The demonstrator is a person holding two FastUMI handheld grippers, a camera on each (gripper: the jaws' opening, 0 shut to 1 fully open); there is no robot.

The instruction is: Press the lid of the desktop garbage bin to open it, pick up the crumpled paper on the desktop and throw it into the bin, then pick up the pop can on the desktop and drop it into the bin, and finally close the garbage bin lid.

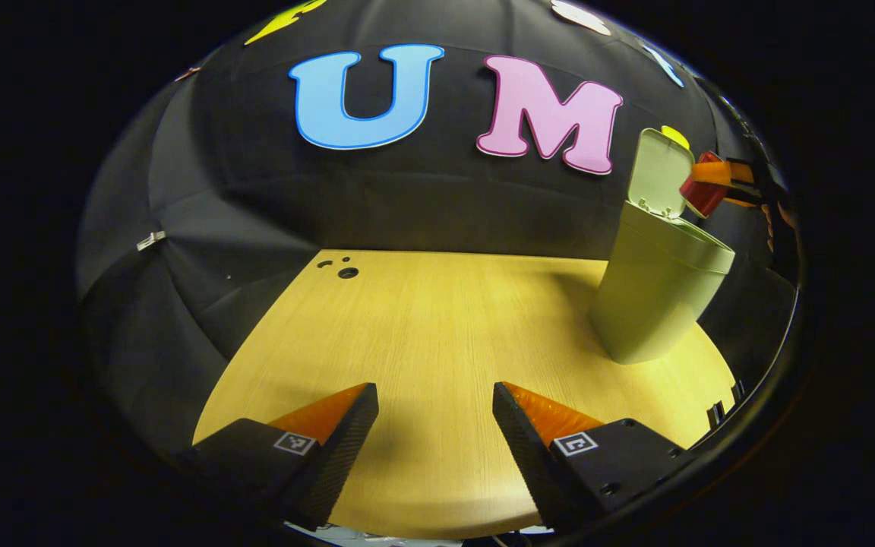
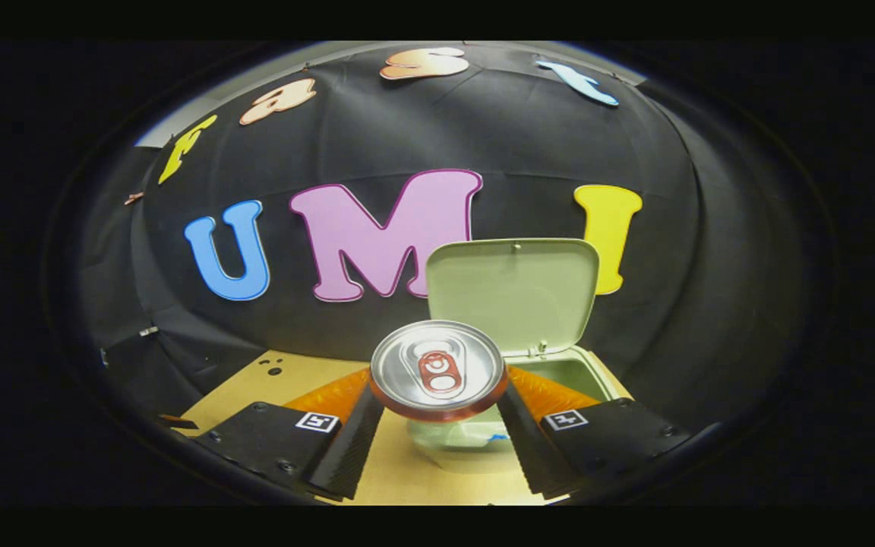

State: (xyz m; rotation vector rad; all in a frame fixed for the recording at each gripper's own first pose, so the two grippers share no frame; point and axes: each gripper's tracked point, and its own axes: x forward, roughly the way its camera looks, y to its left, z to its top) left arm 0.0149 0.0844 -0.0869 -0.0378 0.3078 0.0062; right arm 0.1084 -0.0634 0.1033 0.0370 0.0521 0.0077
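The left gripper (image 1: 435, 425) sits low over the table's near edge with its jaws spread wide apart and nothing between them, pointing across toward the far edge.

The right gripper (image 2: 437, 414) is up in the air, both fingers (image 2: 346, 448) pressed on the sides of the can (image 2: 437, 368), which it's holding with the top facing the camera. From the left gripper view you can spot that right gripper (image 1: 715, 182) way off at the right, raised near the table's far right side with the can pinched at its tip. The hand holding it is too blurry and too far out at the rim to make out.
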